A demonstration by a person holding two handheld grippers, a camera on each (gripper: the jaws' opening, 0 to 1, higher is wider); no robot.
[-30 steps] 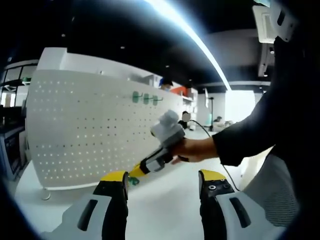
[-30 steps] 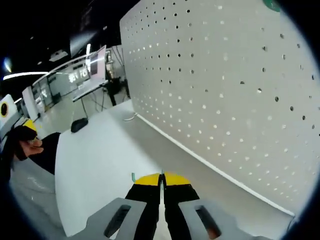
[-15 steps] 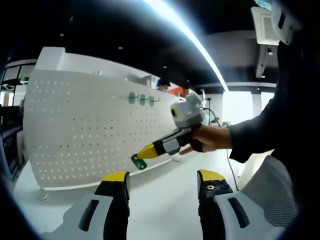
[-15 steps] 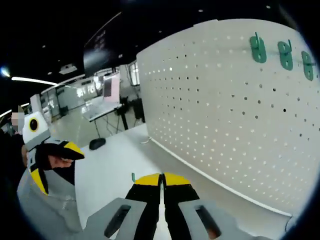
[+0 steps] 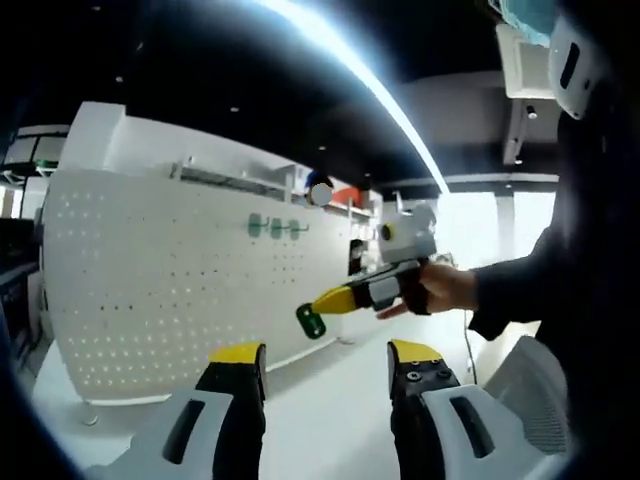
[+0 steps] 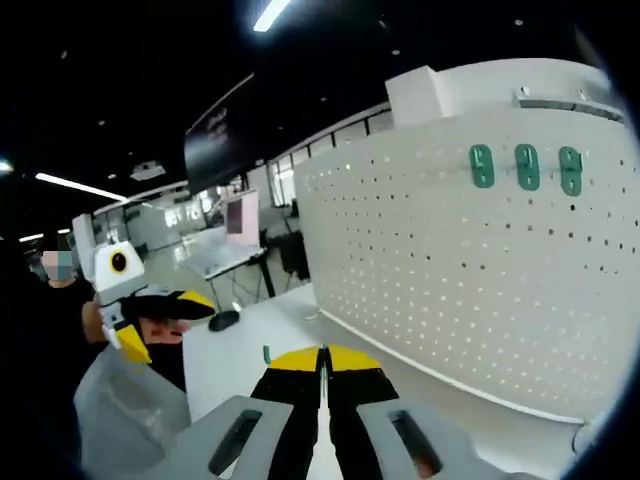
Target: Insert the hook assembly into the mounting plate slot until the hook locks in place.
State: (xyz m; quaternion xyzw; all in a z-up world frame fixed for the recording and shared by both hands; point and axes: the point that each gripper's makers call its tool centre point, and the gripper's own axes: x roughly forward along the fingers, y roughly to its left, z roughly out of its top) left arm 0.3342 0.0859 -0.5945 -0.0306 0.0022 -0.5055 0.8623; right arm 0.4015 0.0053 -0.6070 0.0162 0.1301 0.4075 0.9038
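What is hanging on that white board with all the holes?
Three green hooks hang in a row near the top of the pegboard. Their pegs sit hidden in its holes.

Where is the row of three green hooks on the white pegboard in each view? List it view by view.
Left gripper view: row of three green hooks, above centre, high on the white perforated pegboard.
Right gripper view: upper right, near the board's top edge.
Shared landmark: the pegboard.
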